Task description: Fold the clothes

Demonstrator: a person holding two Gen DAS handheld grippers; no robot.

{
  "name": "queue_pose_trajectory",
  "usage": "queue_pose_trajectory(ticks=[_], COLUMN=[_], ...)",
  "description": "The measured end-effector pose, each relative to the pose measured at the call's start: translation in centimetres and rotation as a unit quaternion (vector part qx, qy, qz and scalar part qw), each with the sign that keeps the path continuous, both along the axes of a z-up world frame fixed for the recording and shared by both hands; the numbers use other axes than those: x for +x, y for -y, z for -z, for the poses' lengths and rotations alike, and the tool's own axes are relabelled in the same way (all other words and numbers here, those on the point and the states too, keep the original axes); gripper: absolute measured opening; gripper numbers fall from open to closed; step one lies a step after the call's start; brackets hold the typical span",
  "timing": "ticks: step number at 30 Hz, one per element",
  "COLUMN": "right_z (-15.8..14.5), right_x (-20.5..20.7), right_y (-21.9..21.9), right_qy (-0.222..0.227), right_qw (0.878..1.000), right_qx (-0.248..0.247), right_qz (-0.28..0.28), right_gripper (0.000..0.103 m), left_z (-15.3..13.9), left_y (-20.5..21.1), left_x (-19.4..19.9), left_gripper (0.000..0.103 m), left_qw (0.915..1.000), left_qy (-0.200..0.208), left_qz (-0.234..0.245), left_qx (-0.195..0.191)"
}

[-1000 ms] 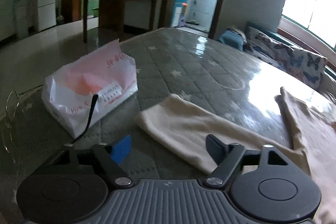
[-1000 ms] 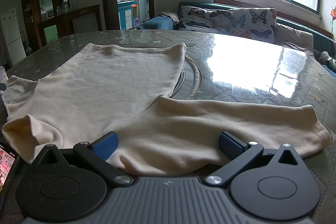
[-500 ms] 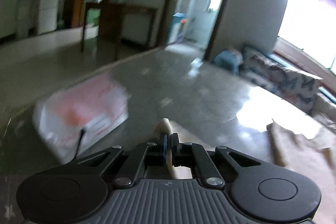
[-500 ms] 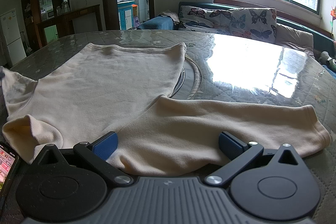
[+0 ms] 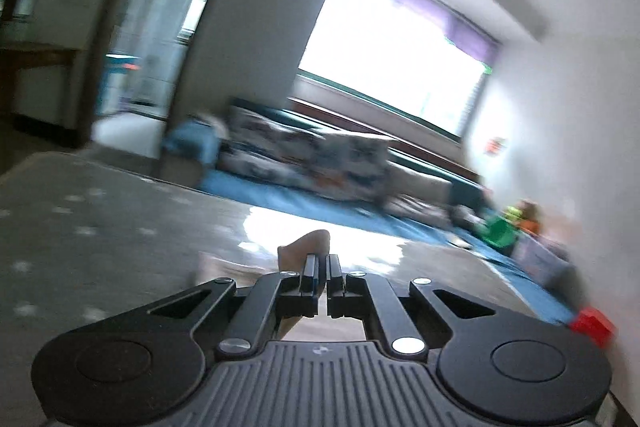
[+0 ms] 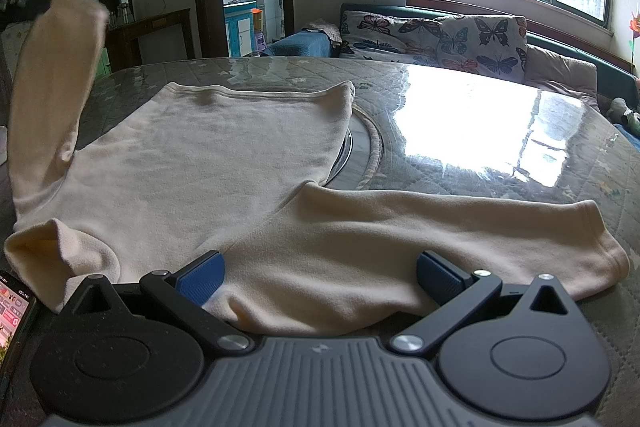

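A: What has changed in the last second?

B: The left gripper (image 5: 323,269) was spread wide over a sleeve lying flat. Now it is clamped on the left sleeve (image 6: 56,75), and that sleeve is raised off the table (image 6: 500,131) into the air, standing up at the far left of the right wrist view.

A: And the rest of the sweater?

B: The sweater (image 6: 208,163), cream coloured, lies spread flat on the table, hem at the far side. Its right sleeve (image 6: 440,227) stretches flat to the right.

A: The right gripper?

B: The right gripper (image 6: 320,277) has kept its place, fingers wide apart, low over the near edge of the sweater, holding nothing.

A: What does that mean for the folding?

B: I judge the left sleeve is being carried in over the body, a first crease of that side. The right side lies unfolded.

A: What is hard to see?

B: The left wrist view is badly blurred by motion. Only a small nub of cloth (image 5: 306,247) shows past the fingers. The left gripper itself is a dark smudge at the sleeve's top in the other view. A phone (image 6: 14,311) is cut off at the lower left edge.
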State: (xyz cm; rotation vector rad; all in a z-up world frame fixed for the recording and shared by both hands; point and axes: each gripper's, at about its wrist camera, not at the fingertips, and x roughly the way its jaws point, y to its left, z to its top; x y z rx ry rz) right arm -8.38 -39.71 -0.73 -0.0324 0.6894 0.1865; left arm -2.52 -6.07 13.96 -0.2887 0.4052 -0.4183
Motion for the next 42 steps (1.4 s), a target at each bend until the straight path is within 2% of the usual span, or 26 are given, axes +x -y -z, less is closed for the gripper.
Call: queue_pose_trajectory(ticks=[6,10,11,14,15,19,22,25,28,31,37,39,42], right_z=[0.0,0.0,0.0,0.0,0.0,-0.1,-0.1,-0.5,-1.3,-2.5,-3.9,-4.1,-4.2], right_x=[0.0,0.0,0.0,0.0,0.0,0.0,0.0,-0.3,-0.9,-1.2,-0.7,-0.5,-0.3], right_y=[0.0,0.0,0.0,0.0,0.0,0.1,0.1,0.2,0.4,0.8,0.5,-0.3,-1.5], right_qy=[0.000,0.000,0.000,-0.001,-0.001,-0.001,0.001,0.007,0.018,0.020,0.005,0.001,-0.003], right_qw=[1.000,1.000,1.000,1.000,1.000,1.000,1.000,1.000,1.000,0.999,0.996,0.995,0.994], right_qx=[0.000,0.000,0.000,-0.001,-0.002,0.000,0.001,0.001,0.008,0.031,0.084,0.088,0.082], right_qz=[0.000,0.000,0.000,0.000,0.000,0.000,0.001,0.007,0.008,0.003,-0.026,-0.043,-0.066], right_gripper=[0.103,0.103,0.103,0.103,0.103,0.103,0.103,0.103,0.099,0.092,0.077,0.073,0.071], left_z=[1.3,3.0,3.5,4.3,4.4,4.6,5.0,6.1,7.3,8.2,8.9,9.2,9.7], left_y=[4.7,7.0,7.4,7.7,7.3,4.8,1.3,-1.4,-3.7,-4.2,-2.3,-1.7,-1.8], left_x=[-0.3,-0.4,-0.4,-1.0,-1.3,-2.0,-1.9,-1.8,-2.3,-2.6,-0.3,0.5,0.8], left_gripper=[0.004,0.004,0.006,0.019,0.025,0.026,0.026,0.026,0.026,0.026,0.026,0.026,0.026], left_qw=[0.9966,0.9912,0.9894,0.9846,0.9846,0.9887,0.9927,0.9894,0.9851,0.9835,0.9825,0.9821,0.9823], left_qy=[-0.020,-0.051,-0.060,-0.079,-0.076,-0.055,-0.046,-0.064,-0.096,-0.119,-0.126,-0.128,-0.129], left_qz=[0.078,0.122,0.132,0.155,0.155,0.132,0.068,0.006,-0.020,-0.011,0.009,0.016,0.021], left_qx=[-0.019,-0.007,-0.002,0.019,0.024,0.046,0.088,0.130,0.141,0.136,0.137,0.138,0.135])
